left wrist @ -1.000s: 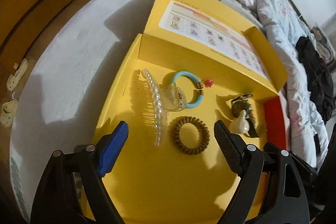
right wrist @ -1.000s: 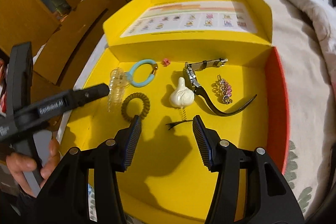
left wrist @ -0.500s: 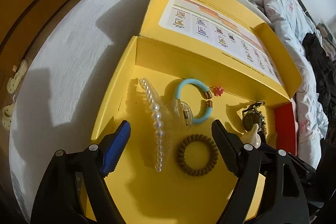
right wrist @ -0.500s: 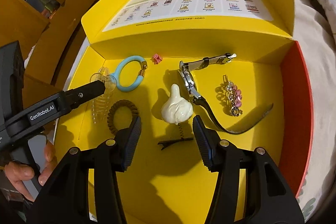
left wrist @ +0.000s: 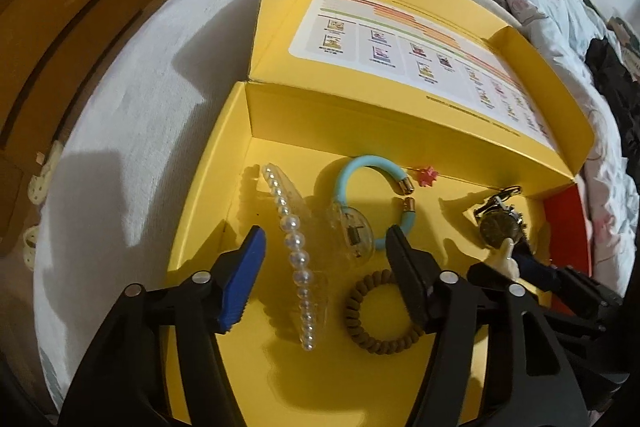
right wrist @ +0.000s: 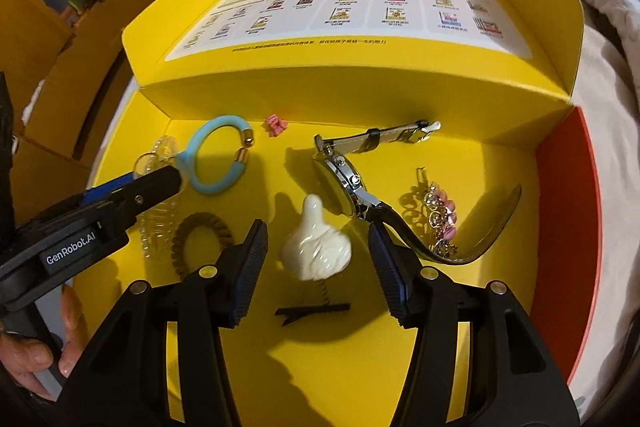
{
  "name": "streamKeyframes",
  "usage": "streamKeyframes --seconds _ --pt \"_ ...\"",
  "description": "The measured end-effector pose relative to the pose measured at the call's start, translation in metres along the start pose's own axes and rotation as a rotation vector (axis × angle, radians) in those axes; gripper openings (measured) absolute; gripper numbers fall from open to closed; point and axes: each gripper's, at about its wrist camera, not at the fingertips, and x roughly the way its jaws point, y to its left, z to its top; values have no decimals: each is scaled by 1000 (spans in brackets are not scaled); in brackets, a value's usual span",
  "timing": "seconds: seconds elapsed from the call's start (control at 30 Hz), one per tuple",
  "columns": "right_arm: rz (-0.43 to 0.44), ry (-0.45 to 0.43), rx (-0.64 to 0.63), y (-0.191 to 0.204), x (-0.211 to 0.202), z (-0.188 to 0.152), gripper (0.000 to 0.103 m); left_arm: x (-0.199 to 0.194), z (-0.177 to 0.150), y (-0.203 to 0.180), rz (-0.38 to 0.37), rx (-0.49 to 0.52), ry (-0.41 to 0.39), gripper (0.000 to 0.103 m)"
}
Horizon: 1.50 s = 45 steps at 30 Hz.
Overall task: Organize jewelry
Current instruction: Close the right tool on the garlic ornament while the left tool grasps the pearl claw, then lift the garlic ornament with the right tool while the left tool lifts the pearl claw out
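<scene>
I have moved both claws lower and closer into the yellow box (right wrist: 560, 235) than they were a second ago, so the things inside look bigger now. My left gripper (left wrist: 324, 267) has its fingers wide apart and holds nothing; the pearl hair clip (left wrist: 298, 263) now lies right between them, running from 11 o'clock to 6 o'clock. The brown hair tie (left wrist: 380, 311) sits by the right finger, and the blue bracelet (left wrist: 372, 187) is just past it at 12 o'clock. My right gripper (right wrist: 318, 267) is also open and empty, and the white duck clip (right wrist: 318, 247) now sits between its fingers. The watch (right wrist: 348, 183) is at 1 o'clock and the pink sparkly clip (right wrist: 438, 215) at 2 o'clock. I think both claws are lined up to grab, and nothing is sorted yet.
</scene>
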Motion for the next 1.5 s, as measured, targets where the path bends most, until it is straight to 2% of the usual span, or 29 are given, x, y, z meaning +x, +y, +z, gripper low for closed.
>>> streamKeyframes --seconds 0.23,0.43,0.6,0.97,1.2,1.37,1.5 --pt "-70 -1 -52 7 6 6 56 5 3 -8 62 36 -17 49" --pt "-92 -5 -76 11 9 8 53 7 5 -10 49 39 -14 45" --pt "-66 2 -54 5 6 7 43 6 4 -6 24 21 -6 45" --pt "-32 -9 -41 1 -11 2 39 -11 -1 -4 -12 1 -15 42" --pt "-10 -30 -42 2 -26 -1 27 -27 0 -4 -38 -9 -34 42" --pt "-11 -23 -39 4 -26 -4 29 -34 -3 -4 -47 -9 -41 42" --pt "-33 -25 -55 10 -20 -3 36 -33 -5 -4 -46 -4 -31 42"
